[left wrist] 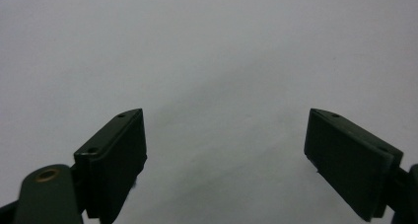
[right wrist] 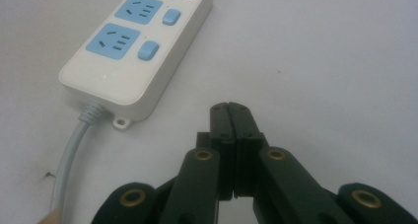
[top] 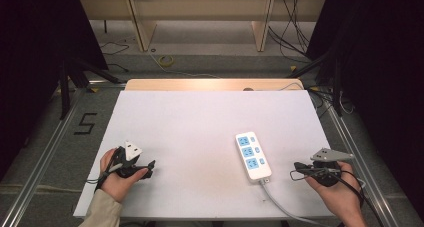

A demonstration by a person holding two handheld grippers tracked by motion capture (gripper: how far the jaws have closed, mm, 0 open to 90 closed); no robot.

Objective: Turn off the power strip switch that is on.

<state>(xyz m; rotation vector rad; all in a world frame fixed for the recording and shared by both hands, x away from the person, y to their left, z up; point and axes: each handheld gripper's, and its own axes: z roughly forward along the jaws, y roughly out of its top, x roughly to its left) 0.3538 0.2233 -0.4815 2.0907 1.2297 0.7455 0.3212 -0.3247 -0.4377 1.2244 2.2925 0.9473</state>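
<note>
Item 1: left gripper (top: 150,166). Held in the person's left hand (top: 116,174) at the near left part of the white table sheet (top: 200,122). In the left gripper view (left wrist: 224,150) its two black jaws stand wide apart, released, with nothing but bare white surface between and ahead of them. A grey three-cornered plate (top: 132,150) sits on top of the gripper, and a thin black cable trails from it toward the person.

Item 2: right gripper (top: 295,172). Held in the person's right hand (top: 340,189) at the near right part of the sheet. In the right gripper view (right wrist: 231,108) the jaws are pressed flat together, clenched on nothing, tips low over the sheet. A grey plate (top: 331,155) rides on top; black cables (top: 357,187) loop back over the hand.

Item 3: power strip (top: 253,156). White body, three blue socket faces in a row, each with a small blue switch beside it. Lies flat on the sheet just ahead of the right gripper's closed tips and off to their left in the right gripper view (right wrist: 140,46), near but not touching. It is well apart from the left gripper, across the sheet.

Item 4: grey cord (top: 280,204). Leaves the strip's near end, beside a small mounting tab (right wrist: 121,121), and runs toward the table's near edge, passing left of the right gripper's jaws (right wrist: 66,165).

Item 5: floor marking "5" (top: 85,123). Black tape on the grey floor, beyond and to the left of the left gripper, off the table.
</note>
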